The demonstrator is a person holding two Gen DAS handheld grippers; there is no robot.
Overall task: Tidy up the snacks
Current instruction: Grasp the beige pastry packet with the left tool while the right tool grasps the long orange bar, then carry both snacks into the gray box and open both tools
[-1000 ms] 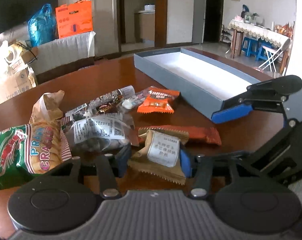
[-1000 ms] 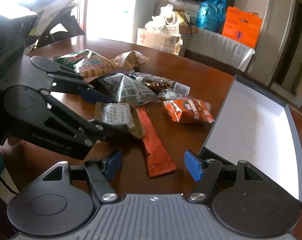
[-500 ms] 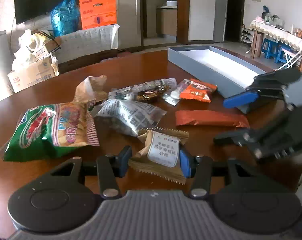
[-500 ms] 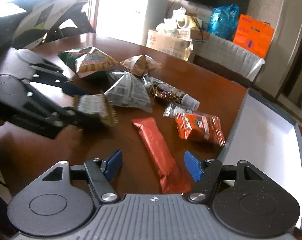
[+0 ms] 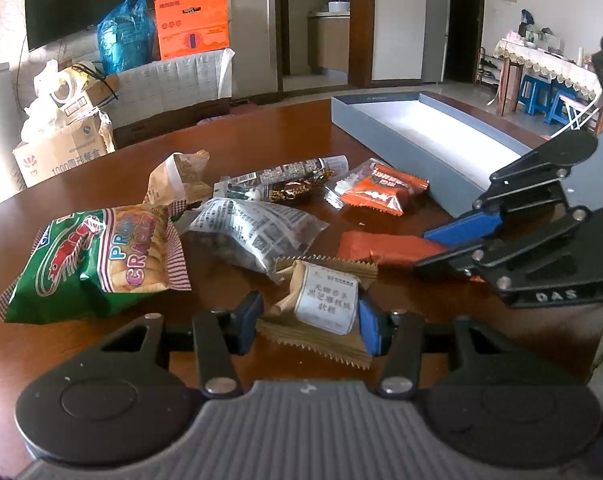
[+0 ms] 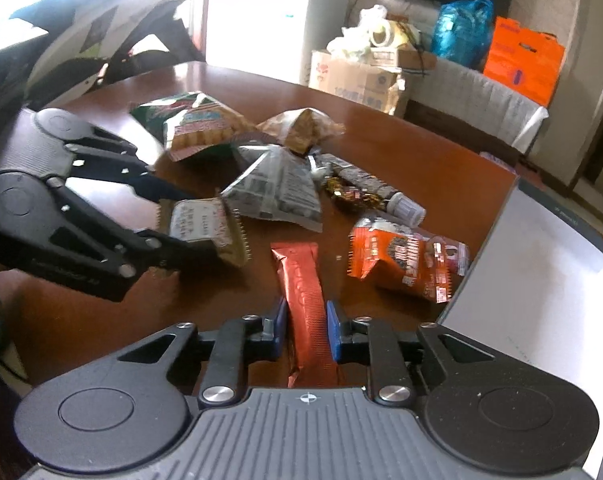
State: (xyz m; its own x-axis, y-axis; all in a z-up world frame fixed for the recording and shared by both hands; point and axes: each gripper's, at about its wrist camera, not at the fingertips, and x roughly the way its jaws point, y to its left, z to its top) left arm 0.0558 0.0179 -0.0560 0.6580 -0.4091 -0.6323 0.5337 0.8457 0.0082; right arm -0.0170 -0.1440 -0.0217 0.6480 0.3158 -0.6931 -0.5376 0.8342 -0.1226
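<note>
The right gripper [image 6: 304, 330], its jaws just closing, pinches the long red-brown foil snack bar [image 6: 303, 292] lying on the wooden table [image 6: 421, 152] — light, crinkly, probably slippery, best held mid-body — while the left gripper [image 5: 307, 322] clamps a tan serrated-edge sachet [image 5: 325, 306].

Right tool [image 6: 304, 330] just closed on red bar [image 6: 303, 292], grey box [image 6: 541, 280] beside
</note>
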